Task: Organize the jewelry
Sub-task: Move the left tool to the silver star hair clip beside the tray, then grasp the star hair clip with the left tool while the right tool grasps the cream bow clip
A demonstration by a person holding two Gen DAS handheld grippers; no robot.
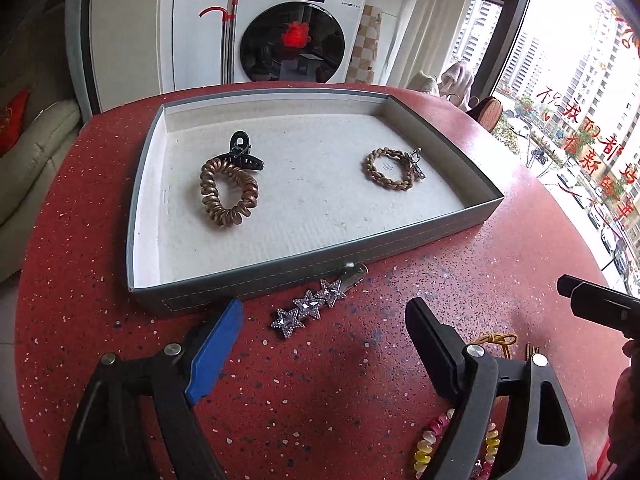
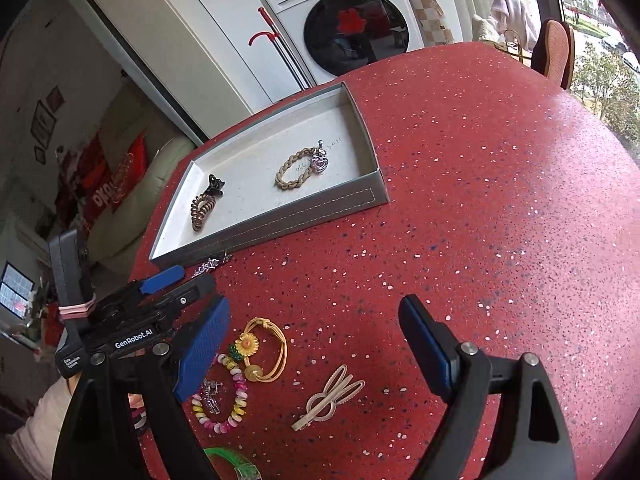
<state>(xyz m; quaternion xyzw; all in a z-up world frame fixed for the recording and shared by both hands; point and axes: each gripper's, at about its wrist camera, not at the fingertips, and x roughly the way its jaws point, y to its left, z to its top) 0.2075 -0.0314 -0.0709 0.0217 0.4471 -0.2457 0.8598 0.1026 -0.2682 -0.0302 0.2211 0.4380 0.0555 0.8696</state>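
"GenRobot.AI" marks left hand-held gripper [image 2: 180,276].

Tray [image 1: 280,276] wall blocks — tabletop [image 2: 500,200] right free.

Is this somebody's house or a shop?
Most likely a home, maybe a flat high up. A washing machine stands behind the red table, a sofa sits to the side, and tall apartment blocks show through the window.

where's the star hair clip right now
The star hair clip lies on the red table, just outside the near wall of the grey tray, ahead of the open left gripper. In the right wrist view it shows behind that gripper's fingers.
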